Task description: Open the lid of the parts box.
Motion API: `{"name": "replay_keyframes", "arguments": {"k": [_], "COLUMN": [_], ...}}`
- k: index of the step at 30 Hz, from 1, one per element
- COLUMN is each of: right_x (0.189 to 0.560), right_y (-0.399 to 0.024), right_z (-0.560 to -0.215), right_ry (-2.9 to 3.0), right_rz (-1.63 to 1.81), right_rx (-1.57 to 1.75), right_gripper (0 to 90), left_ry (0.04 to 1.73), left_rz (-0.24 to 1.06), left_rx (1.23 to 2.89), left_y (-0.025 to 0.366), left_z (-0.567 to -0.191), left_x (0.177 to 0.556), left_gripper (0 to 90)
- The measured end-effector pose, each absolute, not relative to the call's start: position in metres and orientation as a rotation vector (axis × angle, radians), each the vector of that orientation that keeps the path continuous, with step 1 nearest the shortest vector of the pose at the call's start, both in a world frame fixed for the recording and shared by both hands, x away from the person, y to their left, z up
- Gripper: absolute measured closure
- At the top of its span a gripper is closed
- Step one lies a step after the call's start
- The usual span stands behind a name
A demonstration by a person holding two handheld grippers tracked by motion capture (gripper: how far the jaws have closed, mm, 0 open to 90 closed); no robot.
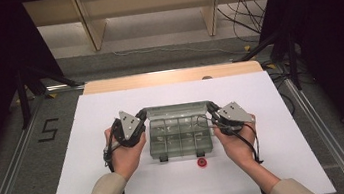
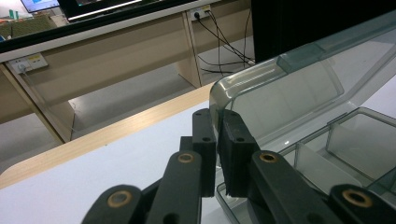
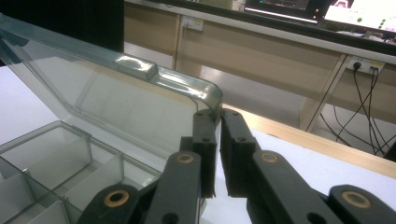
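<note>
2 hand-held grippers, left (image 1: 140, 115) and right (image 1: 210, 107), pinching 1 box lid (image 1: 175, 109); 1 red cap (image 1: 202, 162)

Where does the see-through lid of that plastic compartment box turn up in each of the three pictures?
High view: the lid stands open along the far edge of the box, mid-picture.
Left gripper view: its rounded corner sits at centre between the closed jaws, the lid spreading to the upper right.
Right gripper view: the corner sits at centre, the lid spreading to the upper left.
Shared landmark: the box's divided compartments.

Overhead forward-down, claw cameras close (sharing perhaps lid (image 2: 299, 88))
</note>
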State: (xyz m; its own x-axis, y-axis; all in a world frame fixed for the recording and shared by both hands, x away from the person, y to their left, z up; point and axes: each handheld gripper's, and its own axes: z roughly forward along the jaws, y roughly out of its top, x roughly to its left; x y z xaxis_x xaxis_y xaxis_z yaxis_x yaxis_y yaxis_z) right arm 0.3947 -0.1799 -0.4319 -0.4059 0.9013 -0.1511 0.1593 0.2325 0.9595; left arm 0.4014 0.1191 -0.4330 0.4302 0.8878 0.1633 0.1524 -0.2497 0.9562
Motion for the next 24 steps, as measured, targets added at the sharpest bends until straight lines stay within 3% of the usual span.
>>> {"name": "replay_keyframes", "arguments": {"k": [24], "right_x": [0.4003], "right_y": [-0.1797], "right_z": [-0.4296], "right_ry": [1.729], "right_rz": [1.235], "right_rx": [0.993], "right_gripper": [85.7], "left_ry": [0.918], "left_rz": [0.914], "left_rx": [1.695], "left_y": [0.1204], "left_z": [-0.4310], "left_x": [0.4067], "left_gripper": [85.2]}}
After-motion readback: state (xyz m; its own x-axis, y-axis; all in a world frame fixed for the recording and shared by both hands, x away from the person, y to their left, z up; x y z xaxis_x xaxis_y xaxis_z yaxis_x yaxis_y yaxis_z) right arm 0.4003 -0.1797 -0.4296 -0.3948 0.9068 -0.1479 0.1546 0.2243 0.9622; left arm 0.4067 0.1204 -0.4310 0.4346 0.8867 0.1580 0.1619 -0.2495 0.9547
